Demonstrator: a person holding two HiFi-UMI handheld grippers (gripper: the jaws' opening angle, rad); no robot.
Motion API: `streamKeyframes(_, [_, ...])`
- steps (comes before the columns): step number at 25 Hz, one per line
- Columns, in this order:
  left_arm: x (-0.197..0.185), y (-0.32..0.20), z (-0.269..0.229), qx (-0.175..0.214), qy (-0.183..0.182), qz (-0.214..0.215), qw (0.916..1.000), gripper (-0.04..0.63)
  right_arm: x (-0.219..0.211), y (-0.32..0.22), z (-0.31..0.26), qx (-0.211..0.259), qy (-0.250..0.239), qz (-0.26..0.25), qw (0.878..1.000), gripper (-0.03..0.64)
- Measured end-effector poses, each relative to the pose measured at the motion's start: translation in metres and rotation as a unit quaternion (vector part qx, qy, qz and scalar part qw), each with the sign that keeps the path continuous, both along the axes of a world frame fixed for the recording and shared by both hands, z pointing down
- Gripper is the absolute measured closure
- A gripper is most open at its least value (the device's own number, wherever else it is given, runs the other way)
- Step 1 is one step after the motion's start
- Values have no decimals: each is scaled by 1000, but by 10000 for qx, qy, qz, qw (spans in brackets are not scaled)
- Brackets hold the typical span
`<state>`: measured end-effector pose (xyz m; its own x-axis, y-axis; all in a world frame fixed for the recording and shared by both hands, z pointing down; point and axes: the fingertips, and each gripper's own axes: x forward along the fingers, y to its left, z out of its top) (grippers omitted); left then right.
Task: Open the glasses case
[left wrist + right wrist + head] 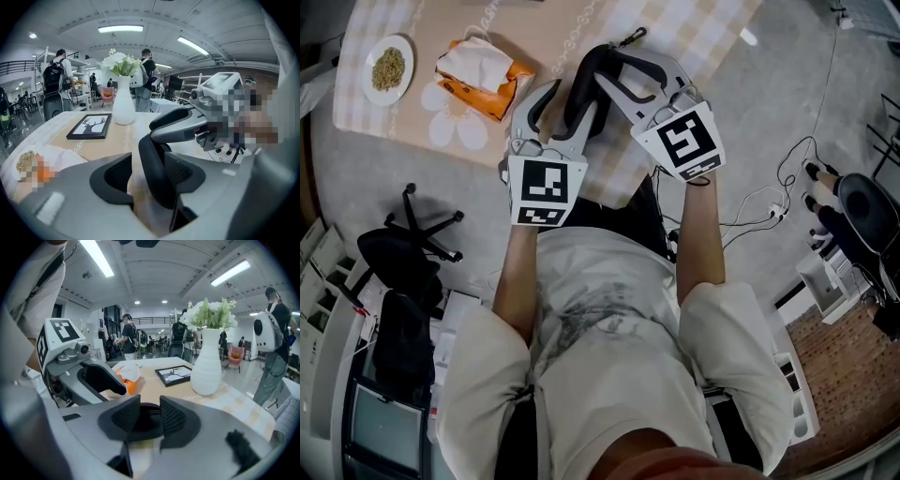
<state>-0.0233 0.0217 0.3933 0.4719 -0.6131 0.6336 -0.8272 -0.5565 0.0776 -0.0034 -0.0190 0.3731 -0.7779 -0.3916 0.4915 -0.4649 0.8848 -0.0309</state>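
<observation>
The black glasses case is held up over the near edge of the table, between my two grippers. In the head view it bends in a V. One black part stands between the jaws of my left gripper; it leans on the right pad, and the left pad stays clear of it, so this gripper is open. My right gripper is shut on the other black part, which sits in the narrow gap between its pads. In the head view the left gripper is beside the right gripper.
An orange packet with white tissue and a small plate of seeds lie at the table's left. A white vase of flowers and a framed deer picture stand farther back. A black office chair is on the floor at left.
</observation>
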Motion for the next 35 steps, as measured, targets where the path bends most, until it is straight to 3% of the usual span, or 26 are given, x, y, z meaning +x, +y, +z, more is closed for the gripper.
streamKeyframes(9, [-1, 0, 3, -74, -106, -20, 9999, 381, 0, 9, 4, 187, 416, -30, 9990, 483])
streamKeyframes(18, [-5, 2, 7, -211, -94, -144, 9996, 474, 8, 16, 6, 285, 863, -68, 9958, 499])
streamKeyframes(35, [-16, -3, 13, -313, -254, -288, 9988, 474, 17, 26, 9, 291, 1026, 56, 9943, 542])
